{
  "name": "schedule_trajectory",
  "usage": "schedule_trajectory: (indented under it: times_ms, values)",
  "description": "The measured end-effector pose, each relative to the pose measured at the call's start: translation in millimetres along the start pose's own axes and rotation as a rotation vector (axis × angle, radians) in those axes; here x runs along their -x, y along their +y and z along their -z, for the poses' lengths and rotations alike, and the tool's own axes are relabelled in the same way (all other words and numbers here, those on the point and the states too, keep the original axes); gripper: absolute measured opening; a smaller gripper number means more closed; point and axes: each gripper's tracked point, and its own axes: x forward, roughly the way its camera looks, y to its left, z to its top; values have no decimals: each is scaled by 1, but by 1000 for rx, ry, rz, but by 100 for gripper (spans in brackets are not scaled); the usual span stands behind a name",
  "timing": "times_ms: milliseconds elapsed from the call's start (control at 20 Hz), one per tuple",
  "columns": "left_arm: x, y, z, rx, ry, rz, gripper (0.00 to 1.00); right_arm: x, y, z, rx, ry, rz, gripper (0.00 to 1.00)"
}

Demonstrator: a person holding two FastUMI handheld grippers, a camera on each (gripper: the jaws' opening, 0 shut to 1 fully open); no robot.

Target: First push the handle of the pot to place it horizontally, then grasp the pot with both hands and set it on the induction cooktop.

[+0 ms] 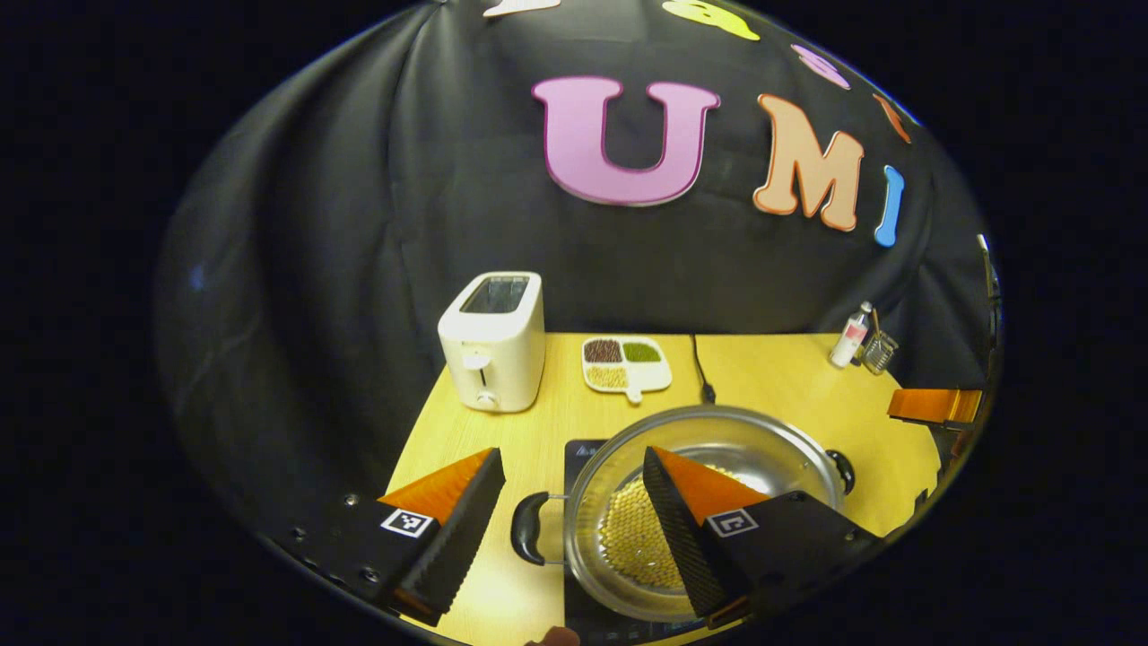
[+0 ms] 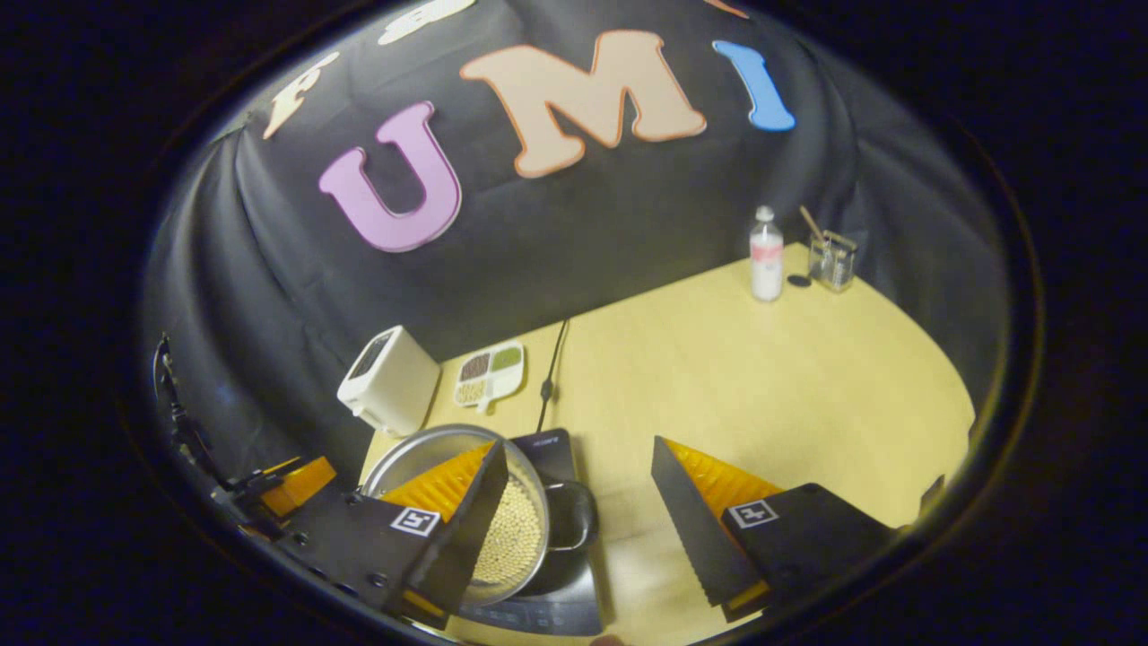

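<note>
Steel, round and shallow, the two-handled pot (image 1: 717,467) holding pale beans sits on the black induction cooktop (image 2: 547,610) on the yellow wooden table (image 2: 762,377). Both claws are released: the left gripper (image 1: 569,502) straddles the pot's black loop handle (image 1: 527,529), and the right gripper (image 2: 578,502) straddles the opposite handle (image 2: 574,520).

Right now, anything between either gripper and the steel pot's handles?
Nothing visible. The left gripper stands open astride the steel pot's black left handle; the right gripper stands open astride its right handle. The pot sits on the black induction cooktop.
</note>
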Motion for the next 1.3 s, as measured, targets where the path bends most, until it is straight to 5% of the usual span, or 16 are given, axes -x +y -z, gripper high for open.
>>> schedule_trajectory:
  times_ms: [50, 100, 200, 250, 300, 450, 500, 550, 700, 800, 1050, 1300]
  values:
    - [7, -8, -8, -2, -23, -2, 95, 12, -5, -13, 6, -33, -3, 100]
    - [15, -19, -19, -5, -53, 1, 95, 23, -10, -24, 13, -67, -8, 92]
    - [35, -42, -38, -8, -110, 1, 95, 47, -27, -47, 40, -129, -7, 100]
    - [46, -55, -47, -5, -134, 5, 94, 58, -39, -59, 61, -158, -1, 92]
    - [51, -70, -54, 6, -153, 3, 90, 69, -50, -68, 84, -181, -1, 100]
    - [80, -103, -72, 66, -193, -25, 94, 103, -78, -93, 123, -225, -24, 100]
    - [91, -113, -76, 83, -204, -36, 95, 116, -87, -104, 138, -248, -37, 92]
    - [101, -122, -80, 95, -219, -52, 95, 126, -96, -112, 162, -261, -47, 100]
    - [132, -149, -92, 125, -268, -99, 95, 158, -121, -143, 256, -335, -70, 100]
    - [152, -171, -102, 144, -313, -112, 95, 188, -127, -163, 289, -395, -94, 92]
    - [187, -207, -120, 95, -403, -153, 94, 231, -149, -179, 345, -468, -108, 93]
    - [206, -236, -119, 61, -436, -163, 90, 236, -170, -162, 412, -422, -84, 94]
